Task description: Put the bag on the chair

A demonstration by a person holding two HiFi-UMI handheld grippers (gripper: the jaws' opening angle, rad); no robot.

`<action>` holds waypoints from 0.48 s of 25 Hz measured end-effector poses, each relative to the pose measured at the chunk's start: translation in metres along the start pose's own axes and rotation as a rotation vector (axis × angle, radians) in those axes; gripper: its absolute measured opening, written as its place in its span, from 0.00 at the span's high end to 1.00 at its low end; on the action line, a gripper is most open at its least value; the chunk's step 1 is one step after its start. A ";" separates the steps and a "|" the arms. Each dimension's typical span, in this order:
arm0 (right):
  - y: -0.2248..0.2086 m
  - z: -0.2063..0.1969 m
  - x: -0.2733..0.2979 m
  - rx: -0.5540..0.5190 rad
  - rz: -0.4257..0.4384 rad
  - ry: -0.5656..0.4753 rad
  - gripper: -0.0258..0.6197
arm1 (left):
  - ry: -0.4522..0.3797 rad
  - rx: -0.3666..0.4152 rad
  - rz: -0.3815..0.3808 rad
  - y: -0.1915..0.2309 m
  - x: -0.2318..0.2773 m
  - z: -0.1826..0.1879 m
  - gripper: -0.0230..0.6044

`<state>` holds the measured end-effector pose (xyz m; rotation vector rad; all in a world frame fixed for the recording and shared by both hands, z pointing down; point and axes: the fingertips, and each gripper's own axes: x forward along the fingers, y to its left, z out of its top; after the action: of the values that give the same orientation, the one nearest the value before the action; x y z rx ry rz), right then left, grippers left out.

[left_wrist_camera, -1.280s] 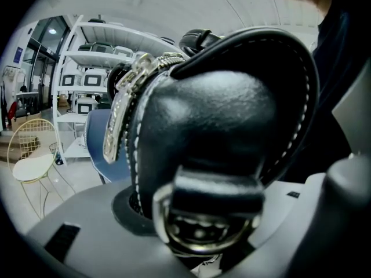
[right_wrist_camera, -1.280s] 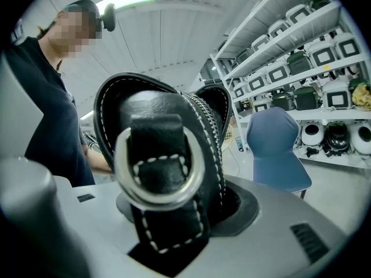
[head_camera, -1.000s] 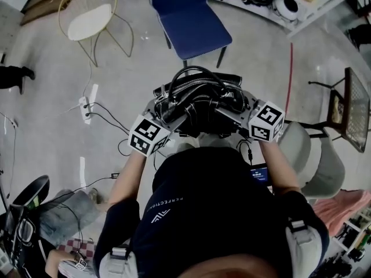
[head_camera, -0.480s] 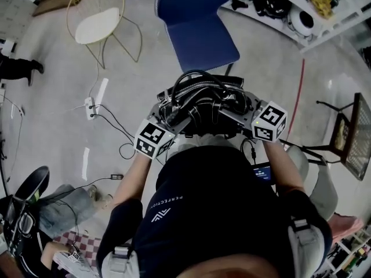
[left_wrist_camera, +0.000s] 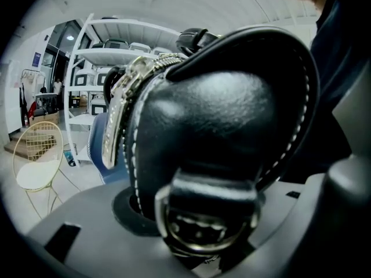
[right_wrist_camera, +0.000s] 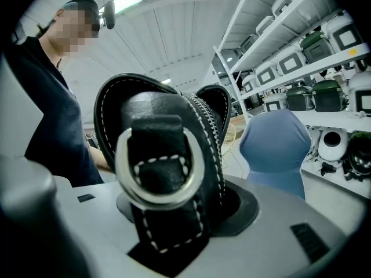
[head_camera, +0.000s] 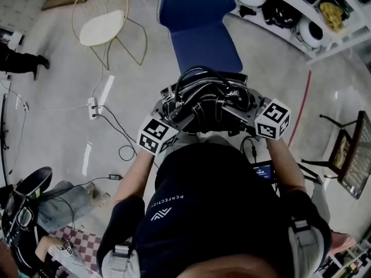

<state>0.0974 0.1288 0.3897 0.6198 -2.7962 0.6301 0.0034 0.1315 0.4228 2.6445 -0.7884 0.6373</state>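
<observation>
A black leather bag [head_camera: 208, 100] with looped handles hangs in front of me, held by its two ends. My left gripper [head_camera: 174, 119] is shut on the bag's left end, where a metal ring strap [left_wrist_camera: 203, 219] fills the jaws. My right gripper [head_camera: 244, 112] is shut on the right end, clamping the stitched ring strap [right_wrist_camera: 165, 172]. The blue chair [head_camera: 203, 39] stands just beyond the bag, its seat facing me. This same chair shows behind the bag [left_wrist_camera: 232, 109] as a blue back [left_wrist_camera: 97, 149], and to the right of the bag [right_wrist_camera: 174, 126] as a blue back [right_wrist_camera: 275, 149].
A yellow wire chair [head_camera: 107, 22] with a white seat stands at the far left. A power strip [head_camera: 93, 106] and cables lie on the floor to the left. Shelves [head_camera: 301, 10] with white appliances run along the far right. A mesh-topped stand [head_camera: 351, 155] is at right.
The bag and both grippers have come nearer to the blue chair, whose seat now reaches almost to the bag. Both grips are unchanged.
</observation>
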 end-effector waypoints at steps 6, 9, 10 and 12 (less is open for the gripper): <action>-0.028 0.013 0.012 0.002 -0.023 -0.001 0.60 | -0.005 0.007 -0.009 0.028 0.017 0.012 0.51; -0.041 0.019 0.014 0.013 -0.035 0.001 0.60 | 0.003 0.009 -0.029 0.038 0.026 0.019 0.51; -0.045 0.021 0.016 0.019 -0.042 -0.002 0.60 | 0.008 0.011 -0.037 0.043 0.029 0.021 0.51; -0.055 0.027 0.023 0.035 -0.057 -0.007 0.60 | 0.021 0.014 -0.053 0.056 0.033 0.026 0.51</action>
<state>0.0983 0.0638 0.3920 0.7068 -2.7687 0.6675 0.0043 0.0613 0.4257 2.6569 -0.7081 0.6577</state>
